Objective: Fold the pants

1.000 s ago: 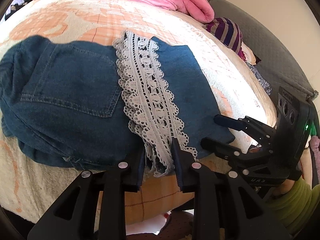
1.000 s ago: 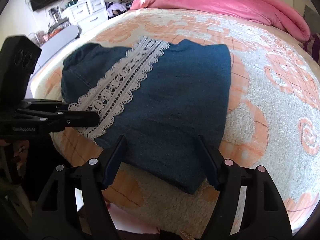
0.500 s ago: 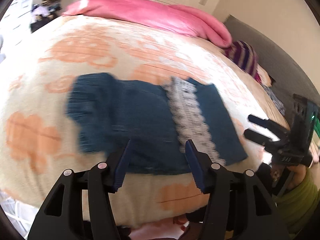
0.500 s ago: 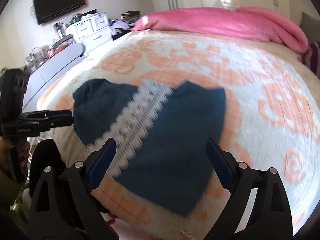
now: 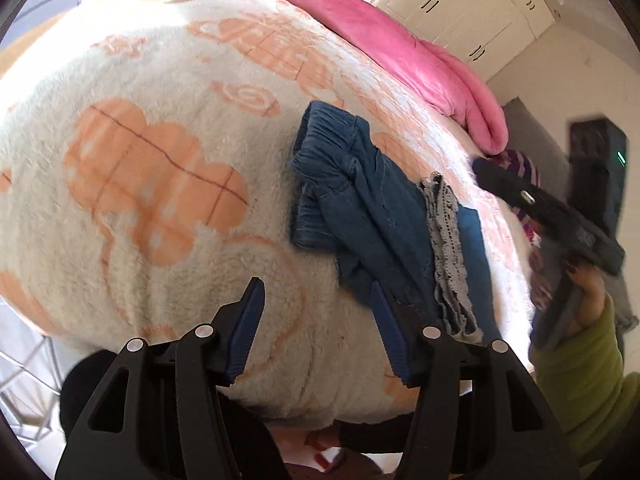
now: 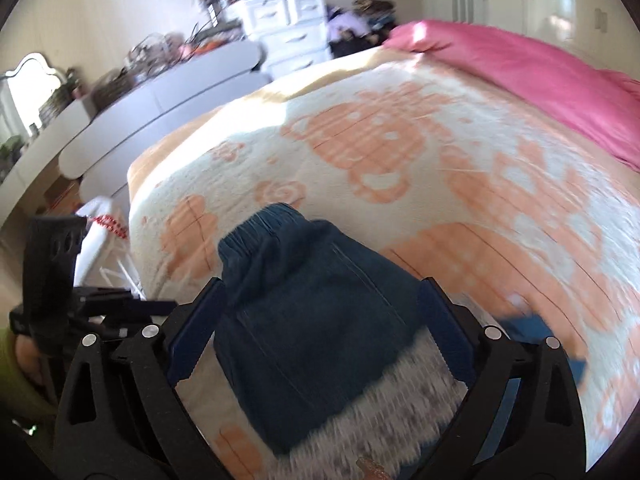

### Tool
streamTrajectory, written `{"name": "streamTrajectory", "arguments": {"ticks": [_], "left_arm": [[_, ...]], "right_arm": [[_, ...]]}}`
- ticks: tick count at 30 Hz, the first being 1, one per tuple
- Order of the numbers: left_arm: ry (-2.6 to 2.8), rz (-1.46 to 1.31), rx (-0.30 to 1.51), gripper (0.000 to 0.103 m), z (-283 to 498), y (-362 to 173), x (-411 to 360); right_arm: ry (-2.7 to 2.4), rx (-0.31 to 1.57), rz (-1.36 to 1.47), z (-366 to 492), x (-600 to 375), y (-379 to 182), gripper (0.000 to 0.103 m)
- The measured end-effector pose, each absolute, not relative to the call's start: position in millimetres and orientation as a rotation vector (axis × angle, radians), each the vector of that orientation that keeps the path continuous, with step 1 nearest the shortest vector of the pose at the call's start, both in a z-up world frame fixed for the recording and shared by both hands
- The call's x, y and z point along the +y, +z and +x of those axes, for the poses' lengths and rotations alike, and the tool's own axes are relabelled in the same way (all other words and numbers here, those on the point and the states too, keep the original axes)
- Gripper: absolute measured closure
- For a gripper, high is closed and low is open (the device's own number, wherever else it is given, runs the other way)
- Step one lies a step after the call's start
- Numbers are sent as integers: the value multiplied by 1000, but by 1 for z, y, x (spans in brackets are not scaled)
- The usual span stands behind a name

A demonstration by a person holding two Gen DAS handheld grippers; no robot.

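Dark blue denim pants (image 5: 360,208) with a white lace strip (image 5: 448,240) lie folded on the cream and orange blanket (image 5: 160,180). My left gripper (image 5: 316,304) is open and empty, at the bed's near edge just left of the pants. In the right wrist view the pants (image 6: 316,320) fill the space between the spread fingers of my right gripper (image 6: 320,304), which is open and hovers over them. The right gripper also shows in the left wrist view (image 5: 552,208), to the right of the pants. The lace (image 6: 380,412) is blurred.
A pink duvet (image 5: 420,60) lies along the far side of the bed. A striped cloth (image 5: 524,168) sits at the right edge. White drawers (image 6: 292,28) and a grey table (image 6: 160,96) stand beyond the bed. A white rack (image 6: 104,240) is beside the bed.
Both grippers let go of the pants and pulled back. The left one swung left toward the waistband end; the right one swung over the pants. The pants stay folded on the bed.
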State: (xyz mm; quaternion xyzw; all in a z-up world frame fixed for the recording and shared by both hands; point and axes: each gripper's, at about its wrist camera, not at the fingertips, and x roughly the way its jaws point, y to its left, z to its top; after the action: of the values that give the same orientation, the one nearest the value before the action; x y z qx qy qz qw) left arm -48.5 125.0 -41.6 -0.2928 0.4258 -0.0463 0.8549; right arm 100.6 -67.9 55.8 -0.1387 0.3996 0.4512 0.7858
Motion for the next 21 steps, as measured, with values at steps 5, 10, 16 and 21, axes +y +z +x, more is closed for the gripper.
{"name": "streamTrajectory", "arguments": {"ticks": [5, 10, 16, 21], "left_arm": [[-184, -672, 883, 49, -35, -49, 110], [-224, -744, 886, 49, -16, -60, 98], [-216, -859, 863, 49, -1, -75, 108], [-191, -818, 866, 58, 2, -72, 101]], "right_arm": [[1017, 941, -341, 119, -25, 43, 13], [1044, 1009, -442, 130, 20, 21, 13], [1088, 1099, -467, 139, 47, -5, 19], [1161, 1095, -462, 134, 45, -10, 62]]}}
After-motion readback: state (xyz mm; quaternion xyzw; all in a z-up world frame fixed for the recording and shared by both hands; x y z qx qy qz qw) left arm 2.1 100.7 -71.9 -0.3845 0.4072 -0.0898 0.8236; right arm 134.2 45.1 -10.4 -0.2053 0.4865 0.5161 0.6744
